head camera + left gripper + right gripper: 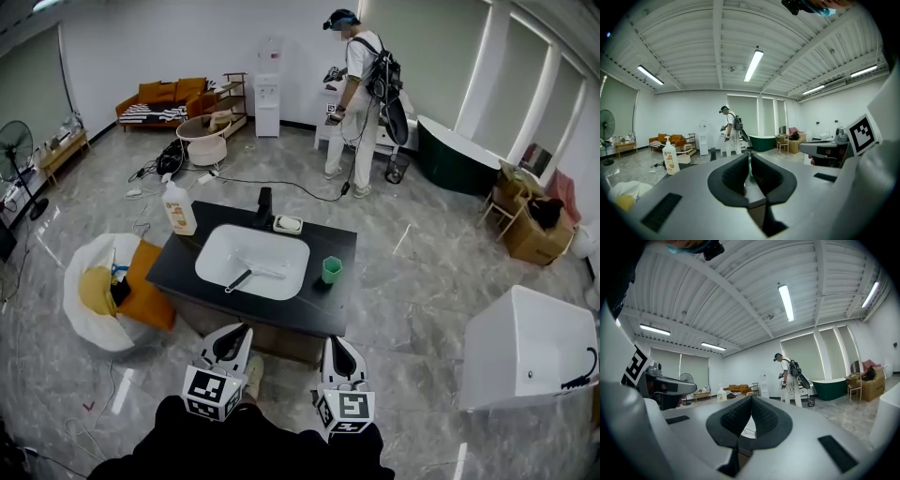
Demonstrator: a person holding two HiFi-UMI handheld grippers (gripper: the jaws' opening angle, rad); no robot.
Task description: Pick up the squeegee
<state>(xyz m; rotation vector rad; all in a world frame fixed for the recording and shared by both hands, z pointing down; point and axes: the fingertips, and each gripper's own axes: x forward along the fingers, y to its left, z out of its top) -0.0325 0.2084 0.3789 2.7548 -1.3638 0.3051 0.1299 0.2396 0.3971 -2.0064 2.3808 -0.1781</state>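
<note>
Both tools were empty with jaws closed. The left gripper (234, 336) and right gripper (337, 345) hung just off the near edge of the worktop (178, 267). The squeegee (251, 274) lay inside the sink (217, 242) at mid-worktop, with its black handle toward the basin's near left and its blade toward the right.

Probable faults:
- Closed jaws would only push the squeegee along the smooth basin. The chosen gripper needed opening before descent.
- The handle lay low on the curved basin floor. A shallow approach could strike the sink rim or skid off the handle.
- The right gripper could knock the cup (331, 270) at the worktop's right edge.
</note>
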